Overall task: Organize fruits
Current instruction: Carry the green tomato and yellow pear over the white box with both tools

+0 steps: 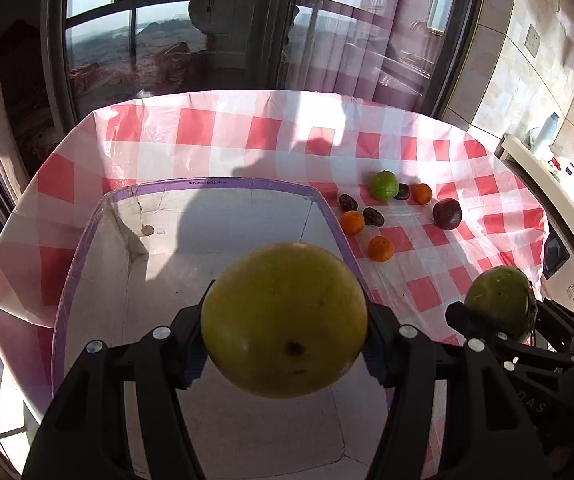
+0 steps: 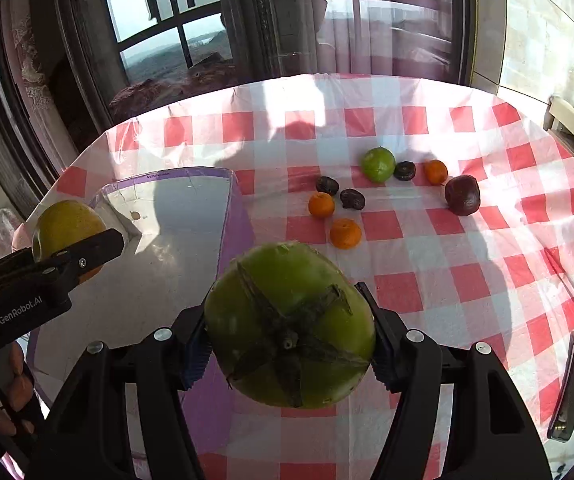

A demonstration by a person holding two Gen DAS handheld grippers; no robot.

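Observation:
My left gripper point(image 1: 285, 320) is shut on a large yellow-green fruit point(image 1: 283, 316) and holds it above the white box with a purple rim point(image 1: 215, 186). It also shows in the right wrist view point(image 2: 67, 224). My right gripper point(image 2: 289, 328) is shut on a green fruit with a dark star-shaped calyx point(image 2: 291, 324), held over the box's right rim point(image 2: 231, 216); this fruit shows in the left wrist view point(image 1: 499, 300). On the checked cloth lie a green lime point(image 2: 378, 165), three small oranges point(image 2: 345, 233), a dark purple fruit point(image 2: 462, 195) and three small dark fruits point(image 2: 352, 199).
The round table carries a red-and-white checked cloth point(image 2: 447, 280). The box inside point(image 1: 247, 420) is bare white. A dark phone point(image 2: 571, 388) lies at the table's right edge. Windows and curtains stand behind the table. A side counter with bottles point(image 1: 547, 132) is at the right.

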